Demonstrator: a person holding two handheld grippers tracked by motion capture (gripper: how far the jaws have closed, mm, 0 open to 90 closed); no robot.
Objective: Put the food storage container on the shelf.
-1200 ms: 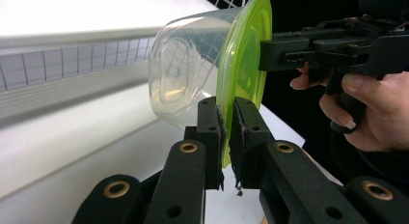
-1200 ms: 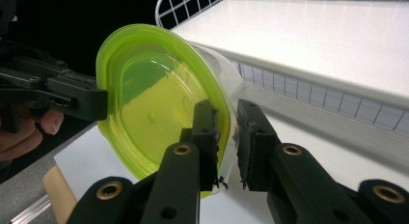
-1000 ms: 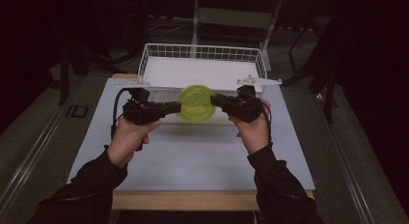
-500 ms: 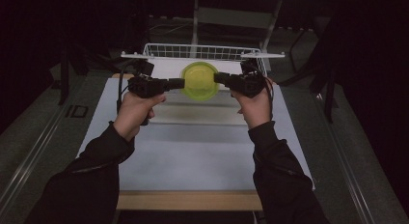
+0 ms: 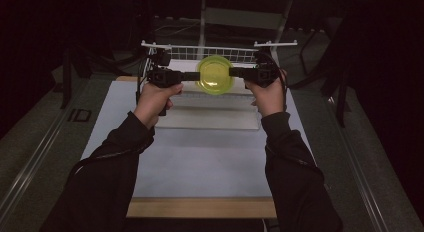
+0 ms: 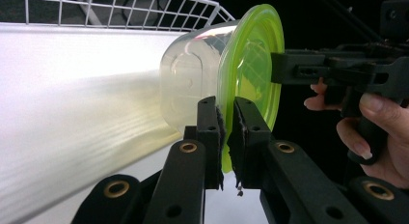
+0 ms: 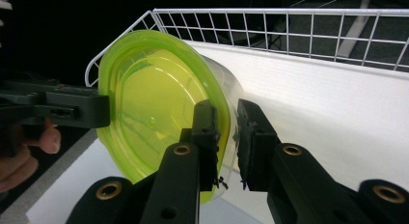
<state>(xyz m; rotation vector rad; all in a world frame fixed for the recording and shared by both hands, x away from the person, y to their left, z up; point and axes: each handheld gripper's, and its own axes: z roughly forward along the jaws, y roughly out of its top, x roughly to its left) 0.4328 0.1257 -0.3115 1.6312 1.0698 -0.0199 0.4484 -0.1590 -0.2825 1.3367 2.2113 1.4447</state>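
Carrying step, it seems: tub (image 5: pixel 215 75) with green lid (image 6: pixel 251 74) up in the air over the basket (image 5: pixel 220 53), pinched at its rim by left tool (image 5: pixel 192 76) and right tool (image 5: pixel 235 72); next, probably lowering gently inside.

A white wire basket (image 5: pixel 220 53) stands at the far edge of the pale table (image 5: pixel 200 167).

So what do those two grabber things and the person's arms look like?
Both grippers, left gripper and right gripper, are black, with flat bars joined by brass-ringed pivots and blocky padded fingers. Black cables trail off them. The person wears dark long sleeves.
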